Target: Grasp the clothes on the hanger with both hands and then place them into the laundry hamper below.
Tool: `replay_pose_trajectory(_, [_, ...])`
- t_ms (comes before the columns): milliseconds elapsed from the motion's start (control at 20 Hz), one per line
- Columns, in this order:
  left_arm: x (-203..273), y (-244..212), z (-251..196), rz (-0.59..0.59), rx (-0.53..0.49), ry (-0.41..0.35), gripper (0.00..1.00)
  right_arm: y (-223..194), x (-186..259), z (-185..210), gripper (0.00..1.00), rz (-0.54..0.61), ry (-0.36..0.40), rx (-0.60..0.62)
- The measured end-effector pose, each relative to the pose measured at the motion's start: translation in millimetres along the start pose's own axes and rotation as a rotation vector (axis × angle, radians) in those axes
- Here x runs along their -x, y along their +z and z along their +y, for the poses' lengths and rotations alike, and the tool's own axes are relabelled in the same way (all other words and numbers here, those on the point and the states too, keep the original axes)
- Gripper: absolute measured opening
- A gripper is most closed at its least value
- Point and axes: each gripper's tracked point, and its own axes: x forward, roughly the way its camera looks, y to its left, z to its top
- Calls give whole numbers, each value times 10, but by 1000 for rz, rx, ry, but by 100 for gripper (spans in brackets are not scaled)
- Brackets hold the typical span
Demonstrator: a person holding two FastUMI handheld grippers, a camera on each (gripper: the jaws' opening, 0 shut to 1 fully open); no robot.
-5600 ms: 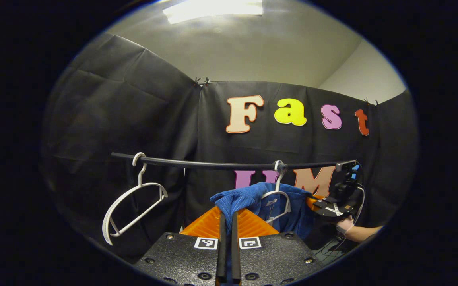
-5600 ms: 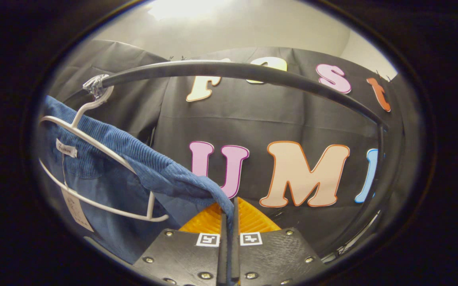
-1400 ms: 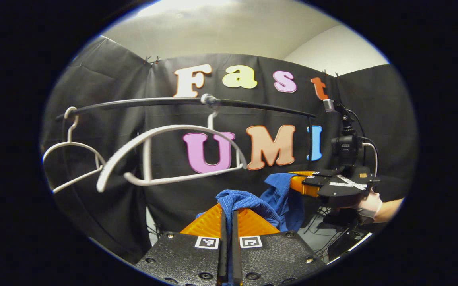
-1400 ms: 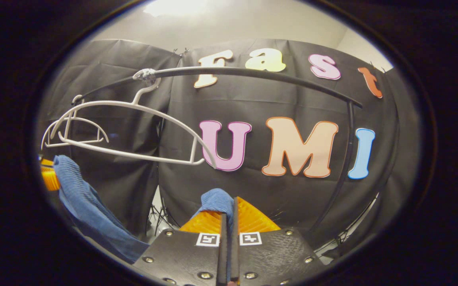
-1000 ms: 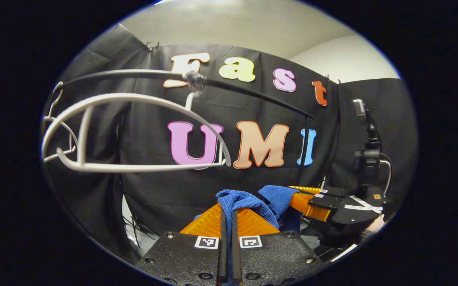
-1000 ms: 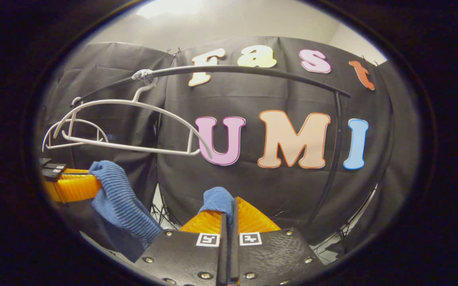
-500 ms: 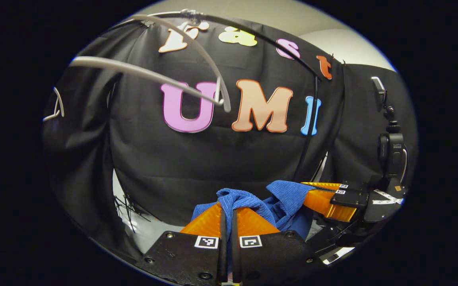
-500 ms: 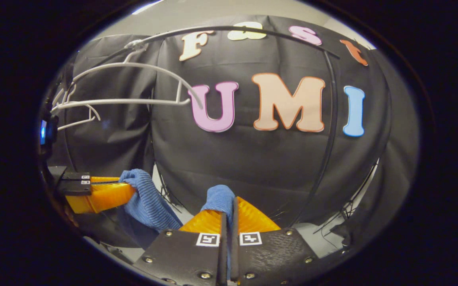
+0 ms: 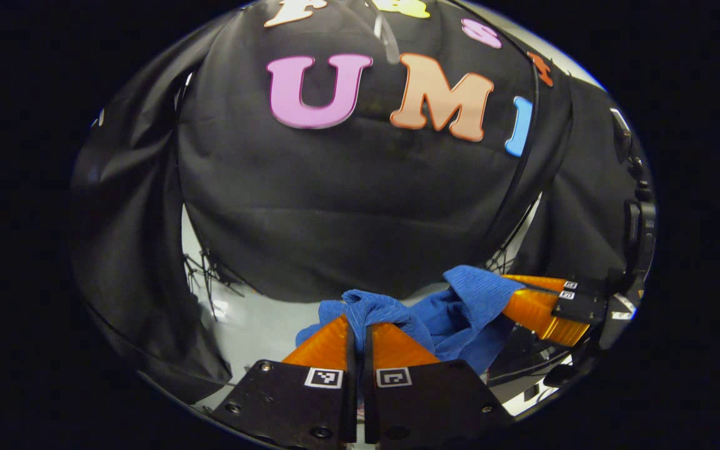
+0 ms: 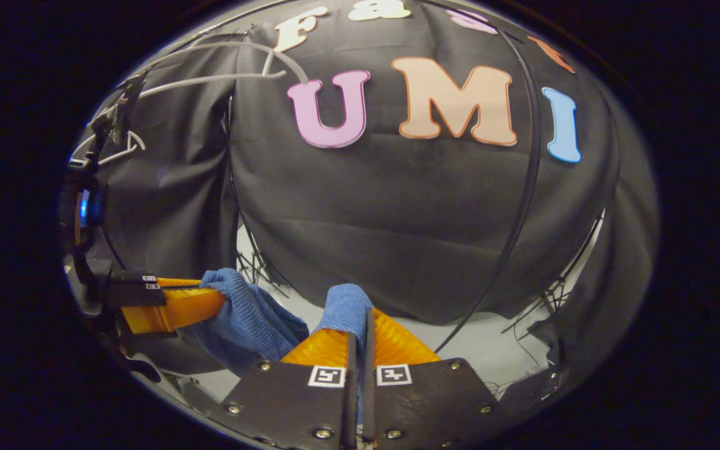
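Observation:
A blue ribbed garment (image 9: pixel 435 315) hangs slack between my two grippers, free of the hanger. My left gripper (image 9: pixel 357 325) is shut on one bunched corner of it, low in the left gripper view. My right gripper (image 10: pixel 360 315) is shut on another corner of the blue garment (image 10: pixel 254 315). Across the left gripper view's right side, the right gripper's orange fingers (image 9: pixel 532 303) pinch the cloth. The left gripper's orange fingers (image 10: pixel 172 306) show at the left of the right gripper view. Bare white hangers (image 10: pixel 210 78) hang on the rail at upper left. I cannot make out the hamper.
A black curved rail post (image 10: pixel 522 187) runs down the right side of the booth's back cloth. Pale floor (image 9: pixel 254 322) shows under the cloth's hem, with thin stand legs (image 10: pixel 254 269) on it. A camera on a stand (image 9: pixel 638 219) is at the far right.
Both grippers have dropped lower with the blue garment between them; the hangers and rail have slid up toward the top of both views and more floor shows.

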Motion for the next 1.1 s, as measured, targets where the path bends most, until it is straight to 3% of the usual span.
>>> replay_pose_trajectory(300, [-227, -669, 144, 166, 70, 24, 6, -630, -157, -62, 5, 143, -7, -30])
replay_pose_trajectory(550, [-261, -1331, 194, 357, 100, 37, 8, -685, -190, -40, 7, 168, 9, -81])
replay_pose_trajectory(600, [-250, -1395, 194, 368, 103, 40, 16, -670, -196, -40, 6, 166, 10, -82])
replay_pose_trajectory(700, [-314, -1418, 168, 382, 101, 39, 60, -637, -197, -37, 6, 160, 12, -86])
replay_pose_trajectory(800, [-297, -1458, 181, 383, 99, 42, 55, -630, -198, -32, 6, 156, 12, -87])
replay_pose_trajectory(1100, [-315, -1351, 175, 361, 86, 34, 55, -617, -192, -18, 6, 152, 14, -87])
